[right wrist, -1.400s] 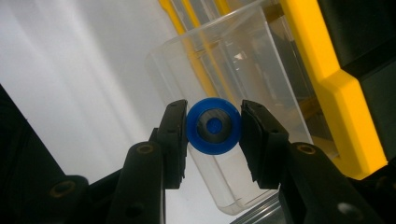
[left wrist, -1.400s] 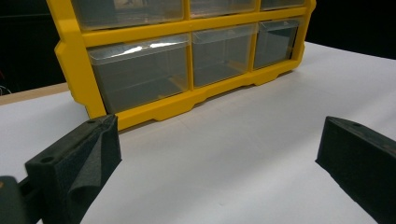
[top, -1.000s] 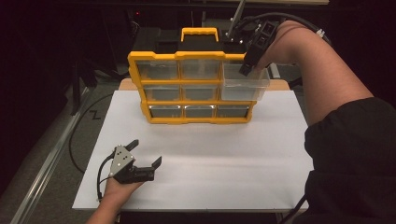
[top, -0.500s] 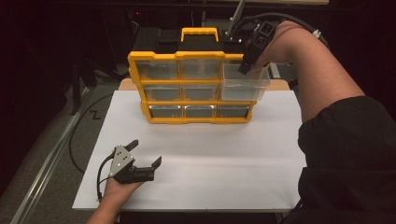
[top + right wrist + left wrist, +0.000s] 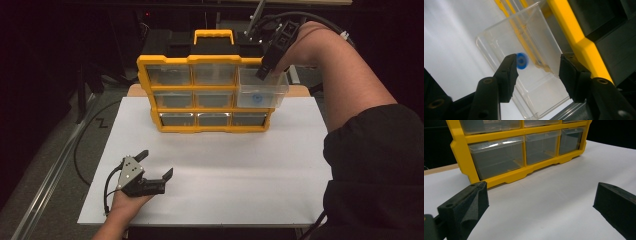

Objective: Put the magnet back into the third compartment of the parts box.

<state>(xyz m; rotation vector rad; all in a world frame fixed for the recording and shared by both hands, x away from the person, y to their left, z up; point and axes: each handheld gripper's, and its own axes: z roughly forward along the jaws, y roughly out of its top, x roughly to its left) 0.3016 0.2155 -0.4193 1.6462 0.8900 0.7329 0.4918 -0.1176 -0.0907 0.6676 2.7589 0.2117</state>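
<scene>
right gripper view has your right gripper point(image 5: 536, 72) above the pulled-out clear drawer point(image 5: 524, 75), jaws just opened, blue ring point(image 5: 522, 60) loose inside it; your left gripper point(image 5: 159, 165) rests released on the white sheet point(image 5: 225, 170).

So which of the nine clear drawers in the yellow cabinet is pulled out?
The top right drawer. It juts forward from the yellow cabinet and holds a small blue ring; the other eight sit flush.
</scene>
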